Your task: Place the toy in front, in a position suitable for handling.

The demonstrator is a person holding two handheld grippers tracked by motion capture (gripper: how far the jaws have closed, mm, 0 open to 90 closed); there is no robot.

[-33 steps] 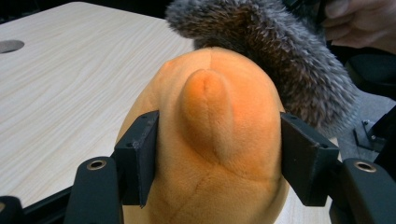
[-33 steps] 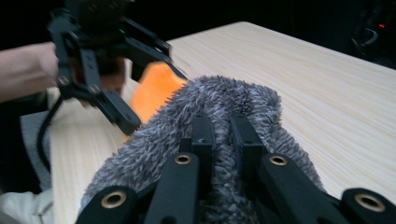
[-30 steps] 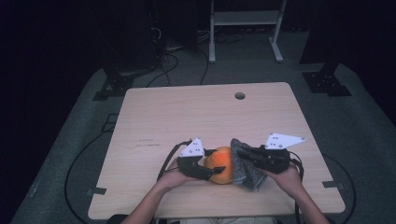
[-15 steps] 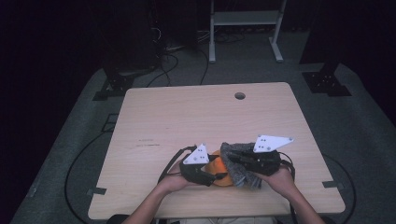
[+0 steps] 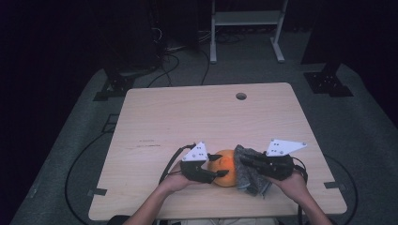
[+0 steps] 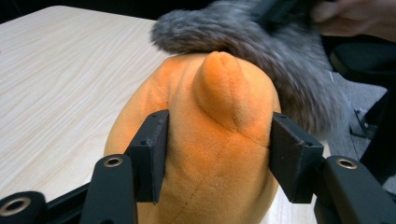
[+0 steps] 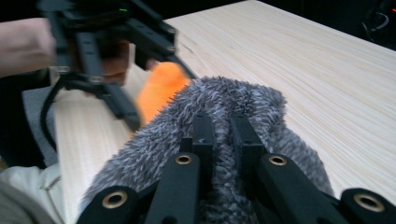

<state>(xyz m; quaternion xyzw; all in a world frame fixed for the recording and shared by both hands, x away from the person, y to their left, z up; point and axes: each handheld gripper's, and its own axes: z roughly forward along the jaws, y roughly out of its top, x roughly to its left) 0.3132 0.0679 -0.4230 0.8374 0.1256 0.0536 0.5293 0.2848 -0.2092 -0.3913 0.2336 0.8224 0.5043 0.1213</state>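
An orange plush toy [image 5: 224,165] sits near the table's front edge. My left gripper [image 5: 217,165] holds it from the left. In the left gripper view its jaws have just been closing, and both pads [image 6: 154,144] press into the sides of the plush toy [image 6: 224,93]. A grey furry cloth [image 5: 252,177] lies against the toy's right side, draped over its top [image 6: 261,32]. My right gripper [image 5: 248,162] is shut on this cloth [image 7: 243,102], with its jaws [image 7: 223,126] buried in the fur. The right gripper view has the orange toy [image 7: 161,88] beyond the cloth.
The light wooden table [image 5: 197,117] has a round cable hole [image 5: 241,96] near its far edge. Cables run over the dark floor [image 5: 169,61] behind it, and a white metal stand [image 5: 244,18] rises at the back. Both forearms enter from the bottom edge.
The right gripper has brought the grey cloth leftward against the orange toy. The left gripper's jaws have narrowed onto the toy's sides. Both hands stay near the front edge.
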